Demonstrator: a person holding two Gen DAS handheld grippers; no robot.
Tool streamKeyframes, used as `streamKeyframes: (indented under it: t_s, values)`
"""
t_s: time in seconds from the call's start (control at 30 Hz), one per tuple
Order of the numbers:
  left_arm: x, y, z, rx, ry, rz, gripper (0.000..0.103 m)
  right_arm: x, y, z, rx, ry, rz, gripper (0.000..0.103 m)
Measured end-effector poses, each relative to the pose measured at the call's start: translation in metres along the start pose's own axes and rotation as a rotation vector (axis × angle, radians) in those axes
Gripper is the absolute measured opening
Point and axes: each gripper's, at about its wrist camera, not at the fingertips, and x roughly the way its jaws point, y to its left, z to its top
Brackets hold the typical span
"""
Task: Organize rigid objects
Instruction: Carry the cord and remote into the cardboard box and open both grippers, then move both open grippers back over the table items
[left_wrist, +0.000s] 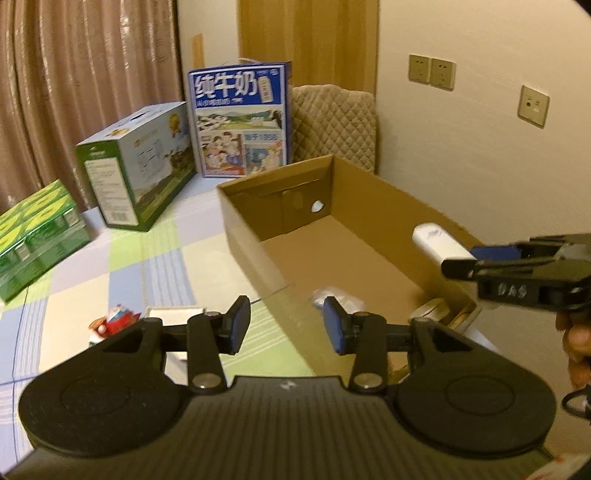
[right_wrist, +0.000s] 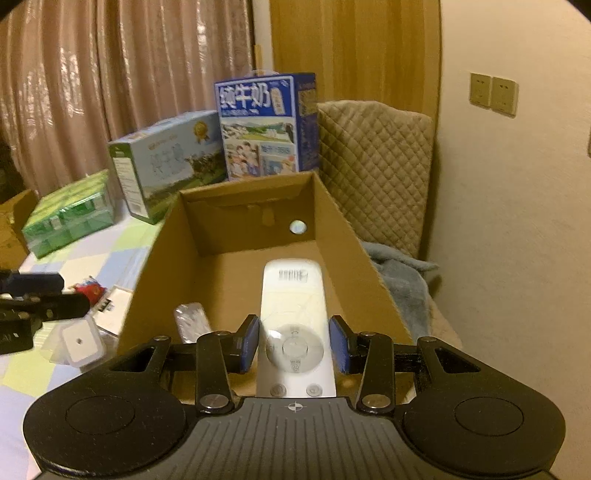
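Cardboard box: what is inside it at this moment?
In the cardboard box, a small silvery wrapped item lies near the front. The white remote, held in the right gripper, hangs over the interior. The gripper hides the front floor.

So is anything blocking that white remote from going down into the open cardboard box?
Nothing visible. The right gripper holds the white remote control above the brown cardboard box; the bare floor beneath is clear, and the small silvery packet lies off to the left.

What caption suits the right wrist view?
Right claw holds a white remote above the open cardboard box.
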Motion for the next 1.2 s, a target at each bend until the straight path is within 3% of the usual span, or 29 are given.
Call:
streamKeyframes:
  t_s: [0.13,0.4,0.67,1.03,1.2]
  values:
    - [-0.005,0.014,-0.011,-0.019,0.011,0.025,0.045,-0.006,0.004,0.005,0.008,-0.031,-0.012,0.05]
    - [-0.039,0.058,-0.032,-0.073,0.003,0.112,0.047,-0.04,0.022,0.018,0.02,-0.092,0.017,0.052]
    - [-0.079,0.115,-0.072,-0.141,0.024,0.228,0.057,-0.069,0.078,0.007,-0.011,-0.132,0.128,0.053]
    - [-0.092,0.165,-0.112,-0.216,0.058,0.289,0.058,-0.043,0.153,-0.028,-0.081,-0.063,0.257,0.055]
    - [-0.081,0.178,-0.121,-0.235,0.067,0.293,0.059,-0.017,0.172,-0.043,-0.115,-0.03,0.268,0.055]
